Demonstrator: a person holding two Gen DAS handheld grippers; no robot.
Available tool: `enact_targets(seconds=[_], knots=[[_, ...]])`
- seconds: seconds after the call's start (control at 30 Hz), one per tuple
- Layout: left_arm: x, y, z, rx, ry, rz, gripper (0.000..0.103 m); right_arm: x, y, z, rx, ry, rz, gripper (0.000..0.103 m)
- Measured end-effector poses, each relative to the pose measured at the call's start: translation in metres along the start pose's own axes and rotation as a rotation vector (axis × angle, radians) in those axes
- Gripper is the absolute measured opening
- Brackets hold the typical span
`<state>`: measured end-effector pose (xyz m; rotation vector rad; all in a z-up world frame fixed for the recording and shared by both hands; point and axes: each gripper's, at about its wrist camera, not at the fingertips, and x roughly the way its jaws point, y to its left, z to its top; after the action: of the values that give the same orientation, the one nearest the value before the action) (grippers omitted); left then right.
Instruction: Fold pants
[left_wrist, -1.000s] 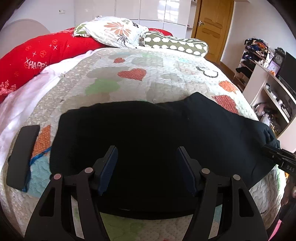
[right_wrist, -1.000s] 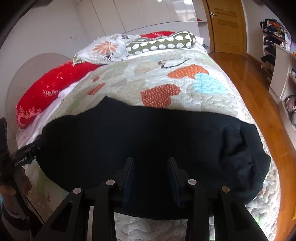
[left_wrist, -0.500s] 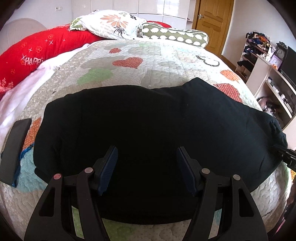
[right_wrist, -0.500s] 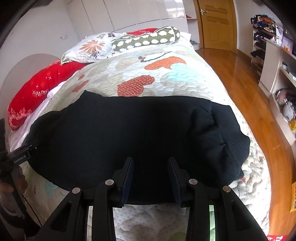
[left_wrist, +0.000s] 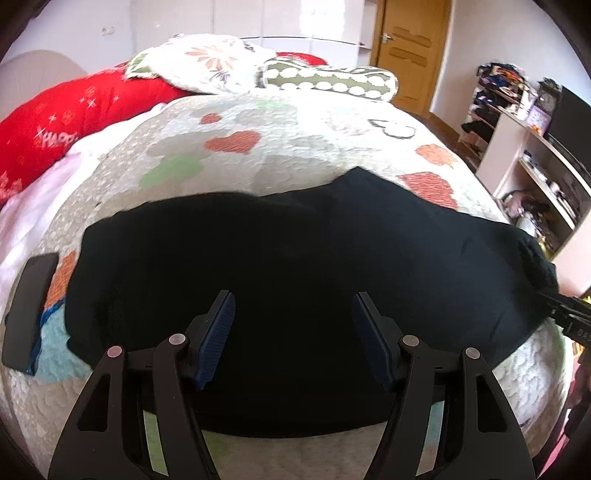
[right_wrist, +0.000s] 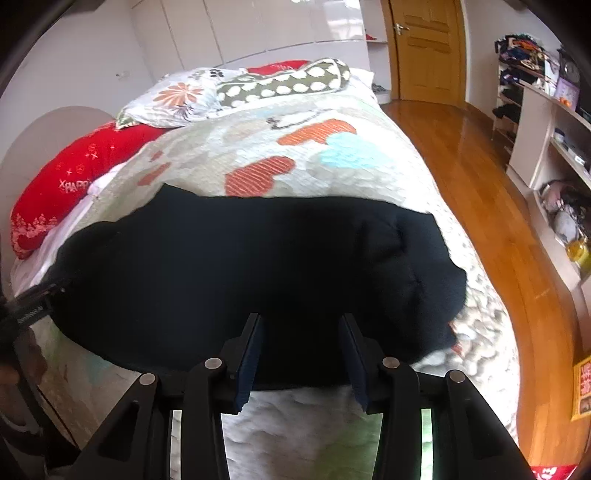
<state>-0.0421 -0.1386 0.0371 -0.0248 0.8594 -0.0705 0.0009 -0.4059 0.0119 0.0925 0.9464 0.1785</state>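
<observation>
The black pants (left_wrist: 295, 258) lie folded in a wide band across the heart-patterned quilt (left_wrist: 258, 166). My left gripper (left_wrist: 293, 297) hangs open over their near half, with only the cloth below showing between its blue pads (left_wrist: 218, 328). My right gripper (right_wrist: 300, 317) hovers at the near edge of the pants (right_wrist: 258, 266); its jaws are opening and the pads press on nothing. The right gripper (left_wrist: 565, 314) shows at the pants' right end in the left wrist view. In the right wrist view the left gripper (right_wrist: 33, 306) sits at their left end, with a hand (right_wrist: 14, 369) below it.
A flat black slab (left_wrist: 29, 310) lies on the quilt left of the pants. A red pillow (left_wrist: 74, 122), a floral pillow (left_wrist: 207, 62) and a green dotted bolster (left_wrist: 332, 81) crowd the head end. Shelves (right_wrist: 554, 155) and wooden floor (right_wrist: 480, 192) lie to the right.
The right gripper's jaws have widened a little and it has drawn back, so more quilt shows under its fingers. The left view has shifted slightly over the pants; the pants lie as before.
</observation>
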Motion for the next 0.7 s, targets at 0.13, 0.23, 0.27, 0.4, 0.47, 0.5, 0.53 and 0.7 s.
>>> enact_targets(seconds=[0.13,0.23,0.27,0.4,0.47,0.5,0.53,0.7], knots=[[0.005,-0.025,0.008,0.06,0.015,-0.058,0.066,-0.006,-0.016,-0.006,0.044,-0.014,0.027,0.041],[0.015,-0.049,0.018,0.098,0.036,-0.12,0.066,-0.015,-0.023,-0.007,0.061,-0.033,0.026,0.041],[0.02,-0.058,0.021,0.114,0.05,-0.141,0.066,-0.018,-0.025,-0.007,0.062,-0.036,0.023,0.041],[0.03,-0.089,0.032,0.168,0.066,-0.189,0.066,-0.031,-0.025,-0.004,0.042,-0.063,-0.031,0.042],[0.035,-0.104,0.038,0.194,0.072,-0.221,0.066,-0.037,-0.026,-0.003,0.028,-0.076,-0.072,0.042],[0.037,-0.111,0.04,0.202,0.075,-0.233,0.066,-0.04,-0.027,-0.003,0.022,-0.08,-0.086,0.042],[0.038,-0.117,0.041,0.213,0.08,-0.245,0.066,-0.042,-0.028,-0.003,0.02,-0.082,-0.099,0.043],[0.044,-0.146,0.051,0.28,0.093,-0.291,0.066,-0.047,-0.042,-0.006,0.042,-0.079,-0.127,0.043]])
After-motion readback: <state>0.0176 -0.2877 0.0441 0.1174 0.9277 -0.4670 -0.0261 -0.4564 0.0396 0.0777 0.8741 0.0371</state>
